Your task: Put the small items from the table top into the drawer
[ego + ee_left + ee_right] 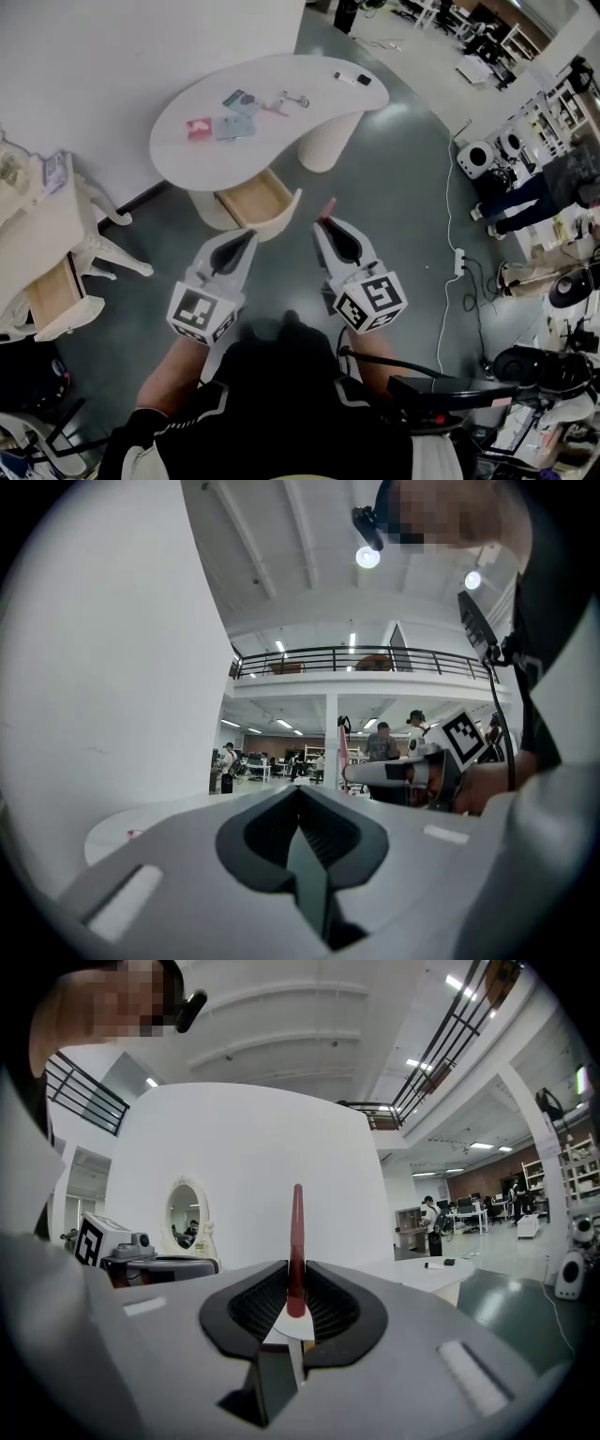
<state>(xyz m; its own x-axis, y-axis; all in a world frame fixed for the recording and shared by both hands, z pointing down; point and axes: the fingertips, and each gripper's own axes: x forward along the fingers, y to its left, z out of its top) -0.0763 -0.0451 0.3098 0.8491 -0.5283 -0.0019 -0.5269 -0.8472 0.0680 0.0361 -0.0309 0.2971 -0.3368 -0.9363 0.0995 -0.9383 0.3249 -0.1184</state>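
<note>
Left tongs [249, 234] [299, 792]: I had them closed together with nothing between the pads, held out in front of me, short of the desk.
Right tongs [323, 225] [296, 1274]: these were clamped narrowly on a thin red item [296, 1237] [327, 207] that stood up out of the pads, its tip past the jaw ends.
Drawer [253, 199]: it was pulled open under the near edge of the desk, just beyond both tongs, with a pale wood floor.
Desk [178, 155]: white and kidney-shaped, against the white wall.
Small items: a red card [198, 128] lay touching blue-grey cards [234, 127]; a teal piece [234, 97] and a pinkish bit [281, 103] sat near them; a dark piece [352, 79] lay well apart at the far end.
Beyond: a white dresser [37, 225] stood to my left, and a person [544, 187] stood well off to the right.
</note>
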